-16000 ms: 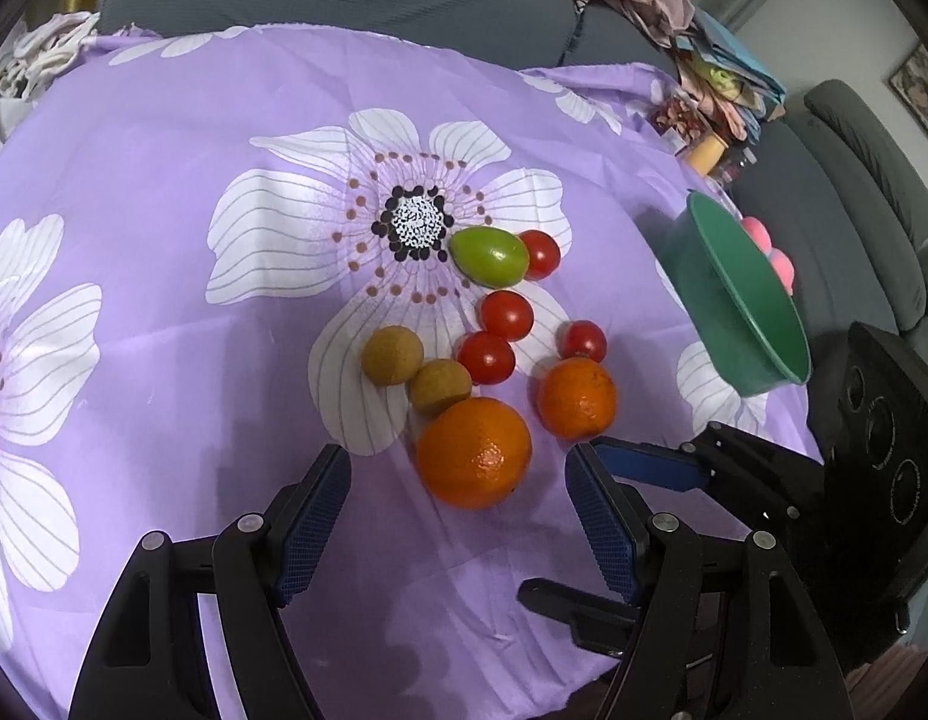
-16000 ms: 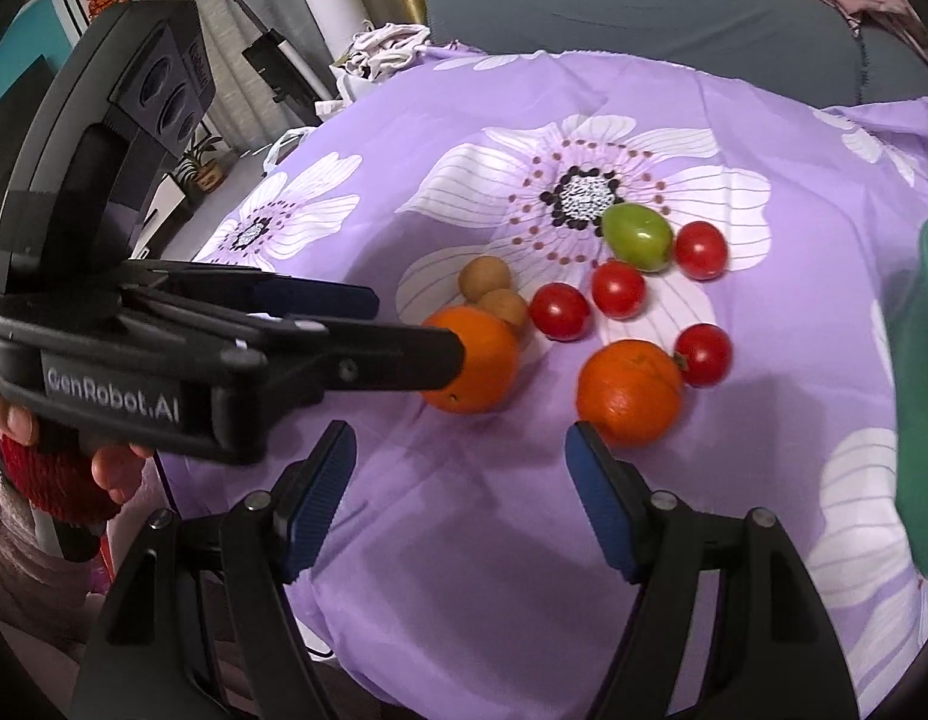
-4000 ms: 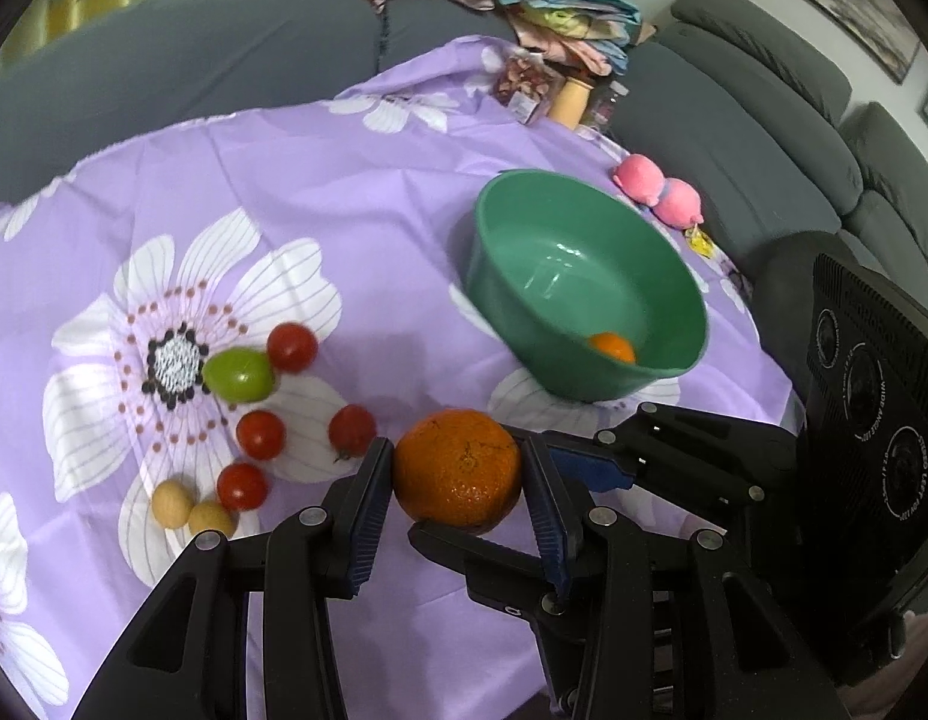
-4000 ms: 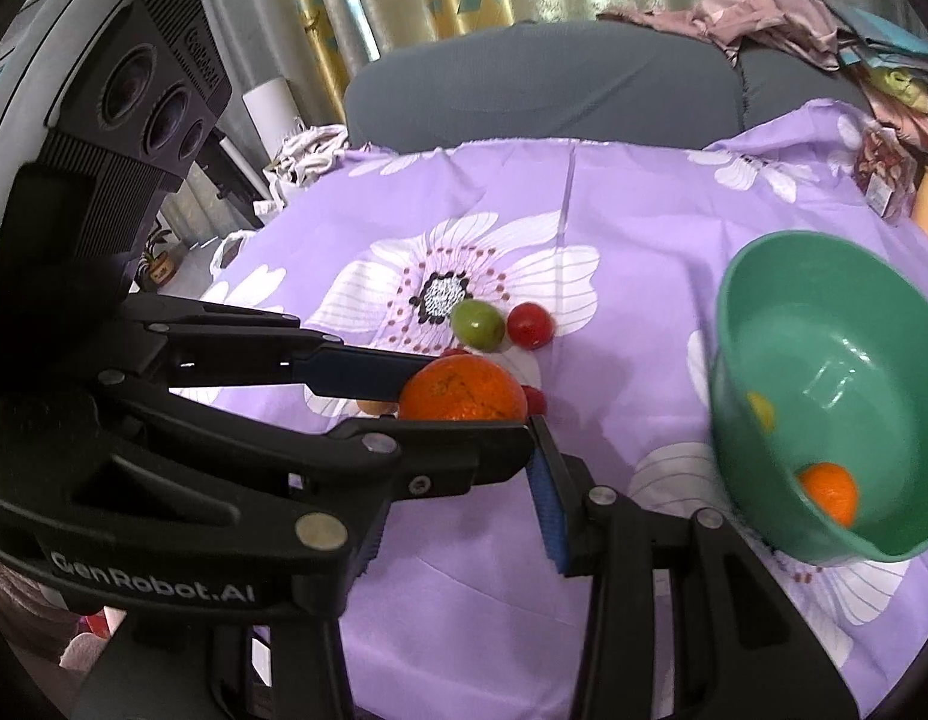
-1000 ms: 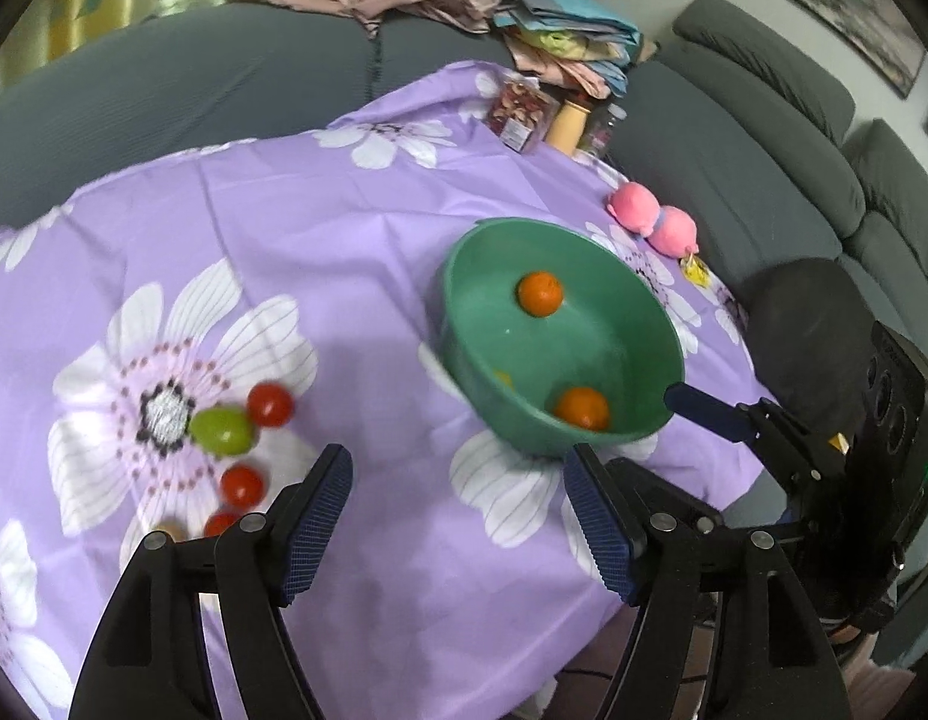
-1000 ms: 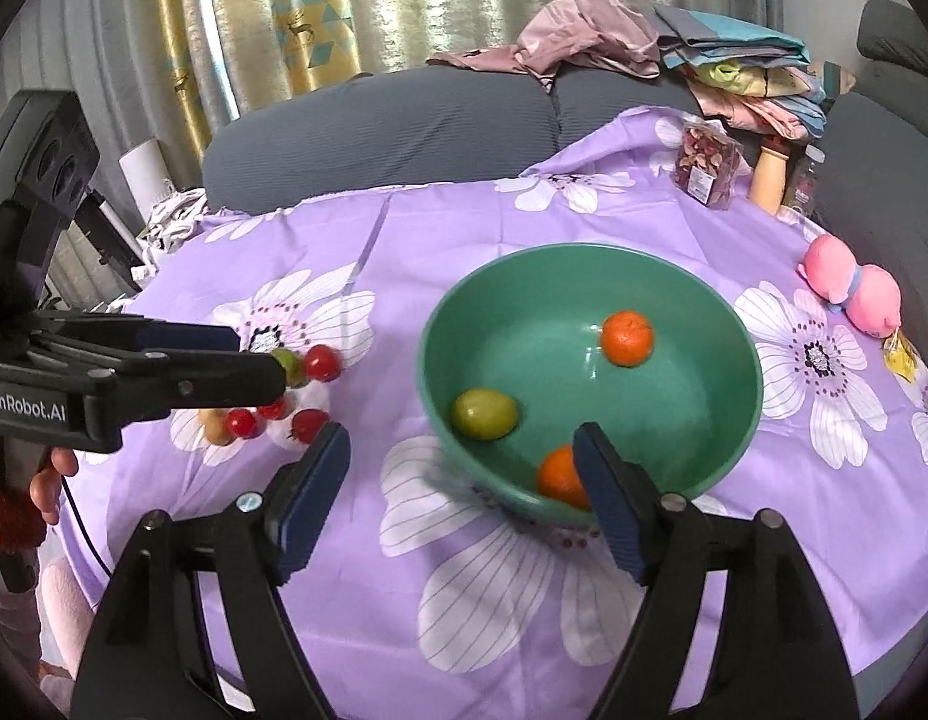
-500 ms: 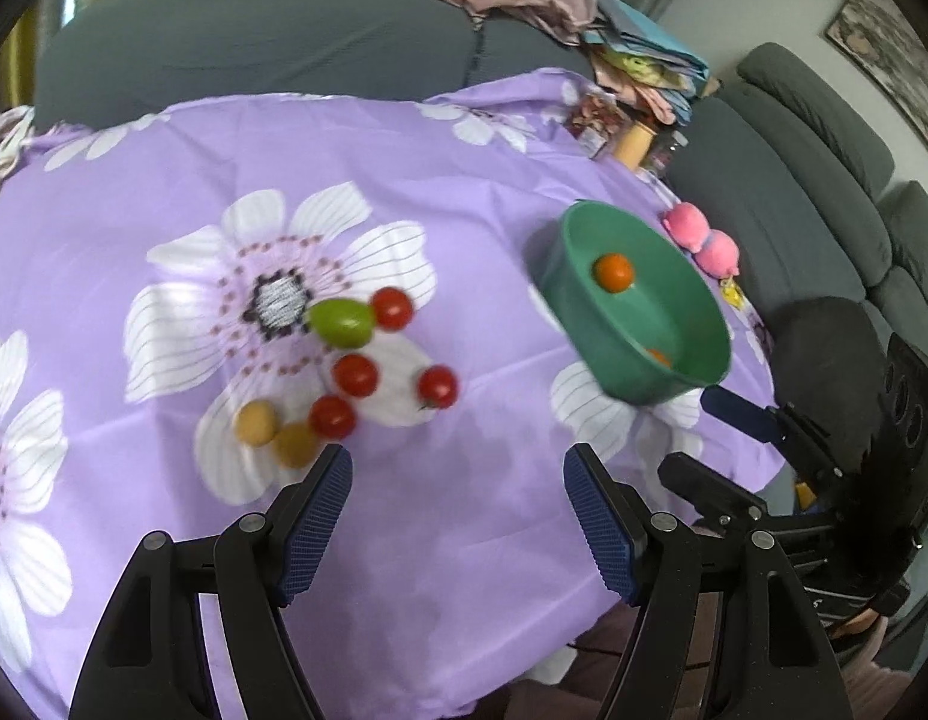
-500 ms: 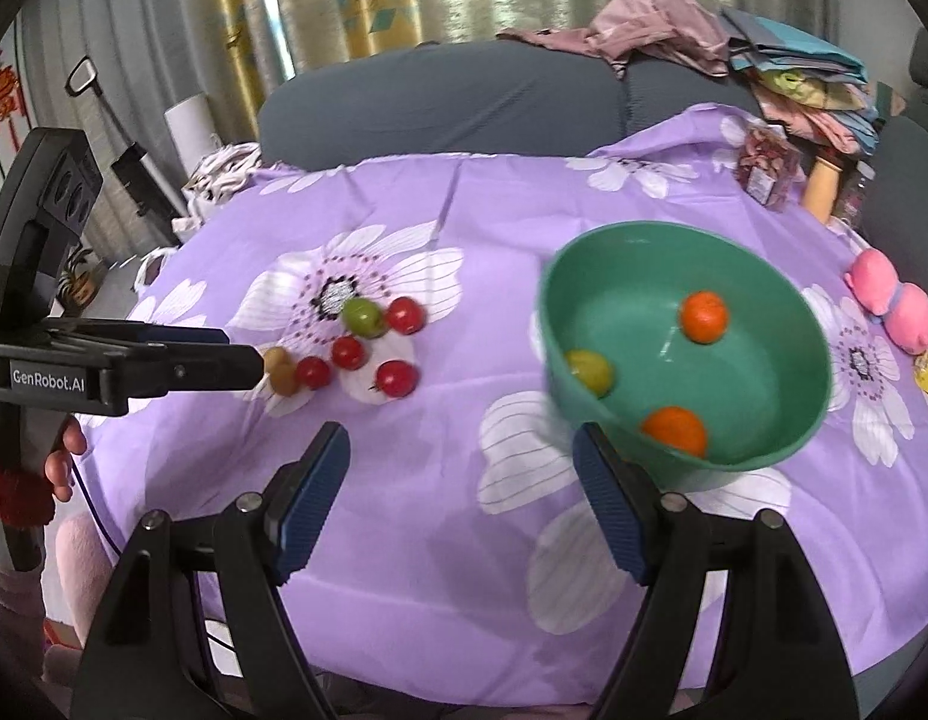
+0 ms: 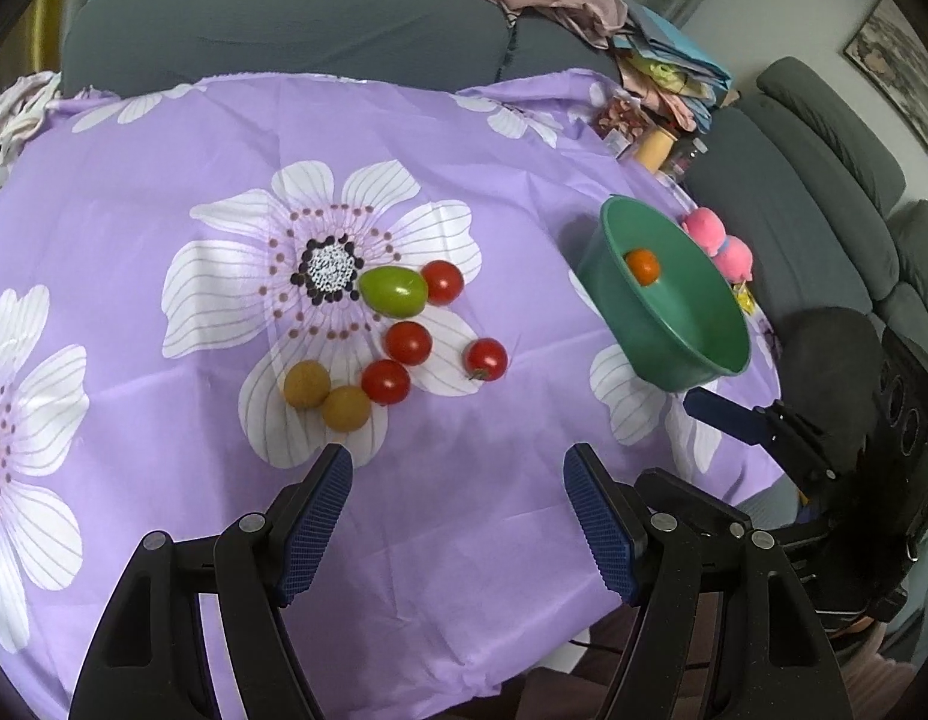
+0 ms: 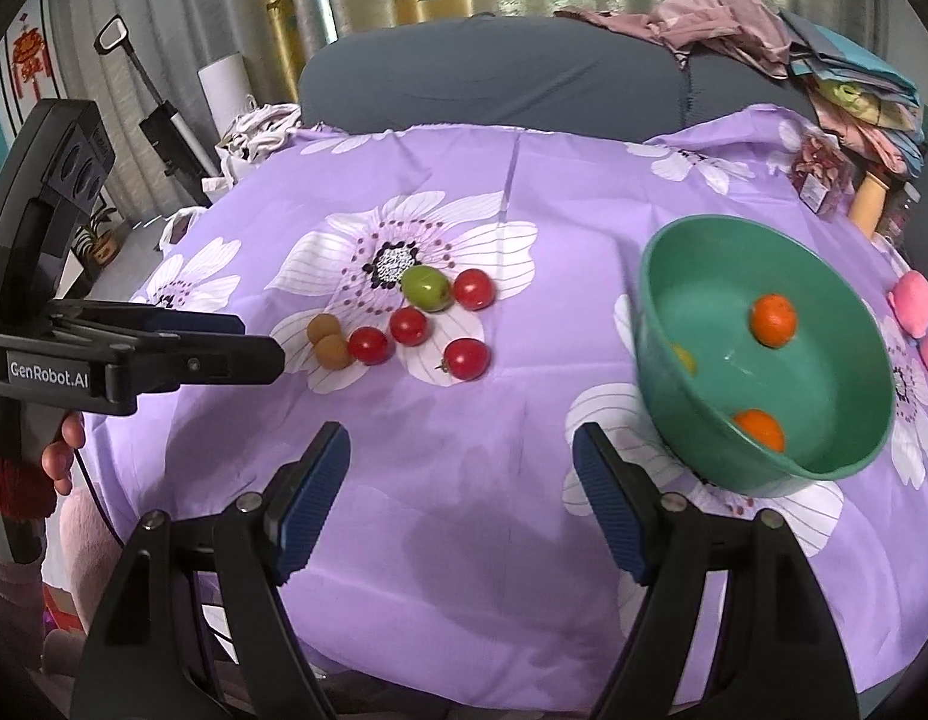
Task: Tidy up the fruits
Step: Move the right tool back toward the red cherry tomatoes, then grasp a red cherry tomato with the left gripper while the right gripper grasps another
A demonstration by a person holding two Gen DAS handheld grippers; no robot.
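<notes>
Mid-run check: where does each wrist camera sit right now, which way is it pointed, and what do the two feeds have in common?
Left wrist: behind the open left gripper, looking down across the purple tablecloth at the loose fruit; the right gripper enters at right.
Right wrist: behind the open right gripper, facing the sofa; the left gripper and hand show at left.
Shared: green tomato, green bowl.

On the cloth (image 10: 523, 540), the bowl (image 10: 661, 372) sits at right holding two oranges (image 10: 774, 320), well apart from the fruit cluster at left, where tomatoes (image 10: 410, 326) lie between the mango (image 10: 426, 287) behind and two longans (image 10: 329, 342) leftward.
</notes>
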